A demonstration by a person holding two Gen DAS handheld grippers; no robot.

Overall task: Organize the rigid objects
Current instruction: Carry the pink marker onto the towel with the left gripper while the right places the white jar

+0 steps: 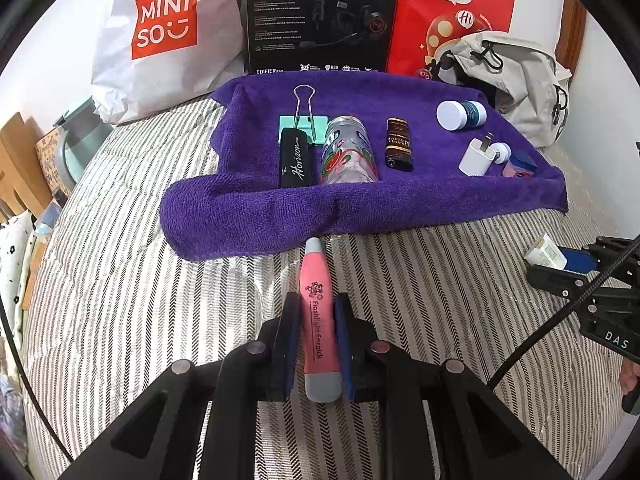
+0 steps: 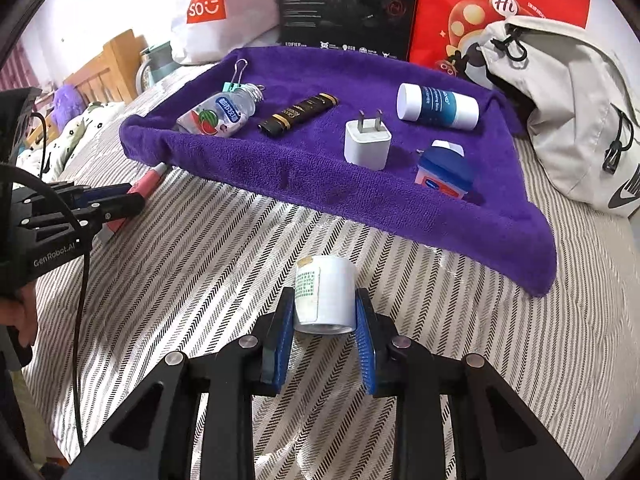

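Pink flashlight point(image 1: 318, 320) clamped lengthwise in left gripper point(image 1: 318, 312); right gripper point(image 2: 325, 308) grips white roll point(image 2: 326, 300). Only the right view shows the blue-capped jar point(image 2: 444, 174) unobstructed.

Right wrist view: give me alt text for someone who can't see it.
The right gripper clamps a small white bottle above a striped bedspread. Beyond lies a purple towel holding a white charger and other items; the left gripper grips a pink flashlight.

I see a striped bed point(image 2: 440, 360) carrying a purple towel point(image 2: 360, 192), a white Miniso bag point(image 1: 160, 40), a black box point(image 1: 320, 16), a red bag point(image 1: 448, 20) and a pale backpack point(image 2: 572, 112).
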